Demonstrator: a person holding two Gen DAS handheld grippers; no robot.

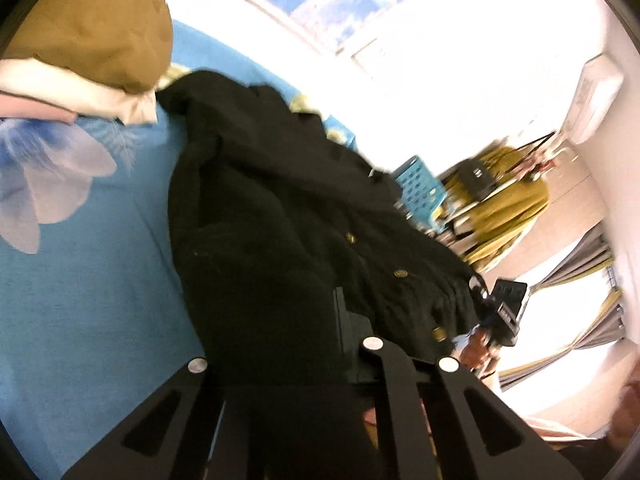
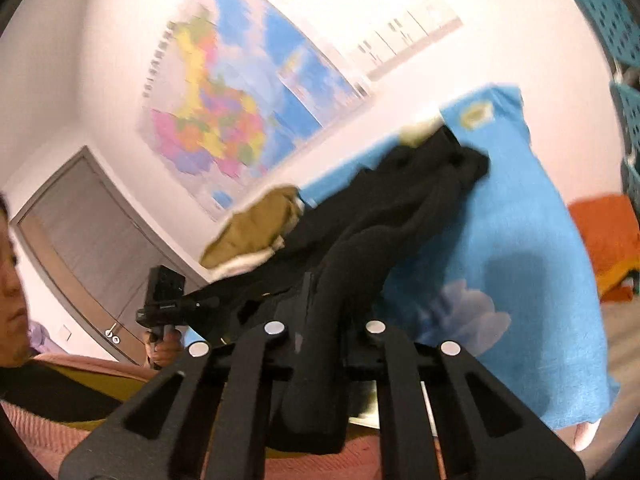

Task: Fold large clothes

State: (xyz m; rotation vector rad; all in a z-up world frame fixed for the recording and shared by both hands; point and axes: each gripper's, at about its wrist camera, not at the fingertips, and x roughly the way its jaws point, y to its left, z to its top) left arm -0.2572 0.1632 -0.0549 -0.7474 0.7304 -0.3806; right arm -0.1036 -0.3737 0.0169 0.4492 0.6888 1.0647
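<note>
Two grippers are on one black coat (image 1: pixel 280 208), which lies across a blue sheet (image 1: pixel 92 280) with a pale flower print. From my left wrist view, the left gripper (image 1: pixel 316 344) sits at the coat's near hem; the fabric fills the space between its fingers, and I can make out only one finger against the dark cloth, so the jaws look closed on the hem but I cannot tell for certain. Brass buttons (image 1: pixel 400 273) run down the coat's front on the right side.

From my right wrist view, the right gripper (image 2: pixel 320 320) has its jaws closed on a thick fold of the coat, which bulges up between the fingers and hangs back over the mount. The rest of the coat stretches away toward the far end of the sheet. The left gripper shows at the left of this view, held in a hand (image 2: pixel 162 350), with the coat's edge running to it.

Beyond the coat a tan garment (image 1: pixel 96 24) rests on a cream one (image 1: pixel 100 98). A map (image 2: pixel 236 96) hangs on the wall, and blue crates (image 1: pixel 420 188) stand off the far right edge.
</note>
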